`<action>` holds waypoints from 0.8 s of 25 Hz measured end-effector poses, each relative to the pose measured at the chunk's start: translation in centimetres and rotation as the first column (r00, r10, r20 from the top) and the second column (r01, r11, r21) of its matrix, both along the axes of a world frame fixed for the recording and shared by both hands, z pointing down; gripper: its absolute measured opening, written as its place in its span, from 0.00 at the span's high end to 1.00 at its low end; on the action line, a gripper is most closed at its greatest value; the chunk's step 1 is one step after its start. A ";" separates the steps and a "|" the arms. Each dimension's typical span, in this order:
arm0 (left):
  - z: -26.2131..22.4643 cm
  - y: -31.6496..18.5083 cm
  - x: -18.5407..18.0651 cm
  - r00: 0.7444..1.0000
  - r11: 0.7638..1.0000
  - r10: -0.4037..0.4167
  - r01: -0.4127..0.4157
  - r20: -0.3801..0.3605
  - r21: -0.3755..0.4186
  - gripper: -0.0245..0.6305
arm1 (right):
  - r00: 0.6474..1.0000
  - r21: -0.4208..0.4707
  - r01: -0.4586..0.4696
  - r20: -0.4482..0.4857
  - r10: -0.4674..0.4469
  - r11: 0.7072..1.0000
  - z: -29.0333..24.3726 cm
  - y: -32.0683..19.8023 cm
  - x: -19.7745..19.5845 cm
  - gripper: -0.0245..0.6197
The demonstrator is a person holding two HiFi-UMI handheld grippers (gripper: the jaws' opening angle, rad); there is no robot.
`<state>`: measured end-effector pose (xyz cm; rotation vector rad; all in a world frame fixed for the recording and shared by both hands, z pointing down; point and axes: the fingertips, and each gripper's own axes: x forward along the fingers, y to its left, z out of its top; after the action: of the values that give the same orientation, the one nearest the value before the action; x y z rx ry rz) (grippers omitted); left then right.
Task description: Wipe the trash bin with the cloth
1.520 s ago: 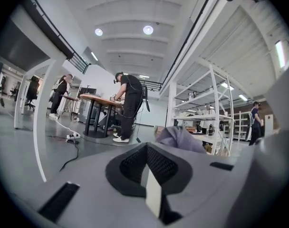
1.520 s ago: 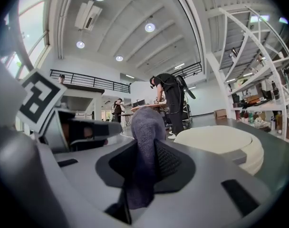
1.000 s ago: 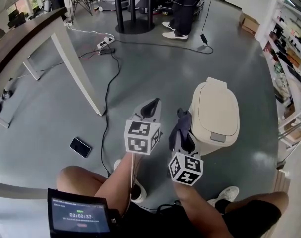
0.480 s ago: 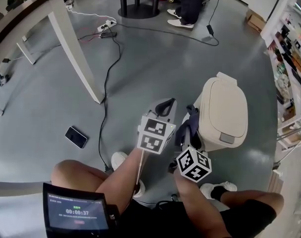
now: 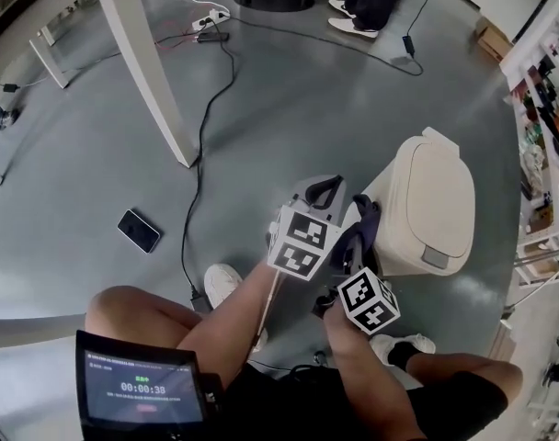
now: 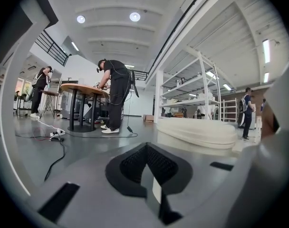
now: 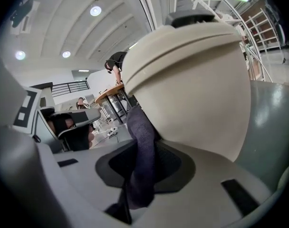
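A beige trash bin (image 5: 430, 211) with a closed lid stands on the grey floor at right in the head view. My right gripper (image 5: 360, 246) is shut on a dark blue cloth (image 5: 358, 232) and presses it against the bin's left side. The right gripper view shows the cloth (image 7: 142, 160) pinched between the jaws, lying on the bin's wall (image 7: 197, 89). My left gripper (image 5: 324, 194) is shut and empty, just left of the bin. In the left gripper view (image 6: 147, 167) the bin's lid (image 6: 197, 131) lies ahead to the right.
A white table leg (image 5: 146, 67) stands at upper left, and a black cable (image 5: 203, 145) runs down the floor. A phone (image 5: 138, 231) lies on the floor at left. The person's shoes (image 5: 222, 288) are near the bin. Shelving (image 5: 546, 99) lines the right.
Both grippers have shifted right and a little forward along the bin's side, and the cloth has gone with the right one. The head view has tilted further down.
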<state>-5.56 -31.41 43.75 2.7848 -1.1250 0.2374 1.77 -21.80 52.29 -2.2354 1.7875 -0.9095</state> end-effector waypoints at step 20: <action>13.0 -0.4 -1.7 0.997 0.966 0.004 0.017 0.081 -0.260 0.97 | 0.995 -0.227 0.030 0.094 -0.009 0.973 13.9 0.6 0.3 0.82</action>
<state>-7.21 -31.83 56.78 2.5596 -1.0355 0.4659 2.12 -21.23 66.21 -2.2661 1.7455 -1.2602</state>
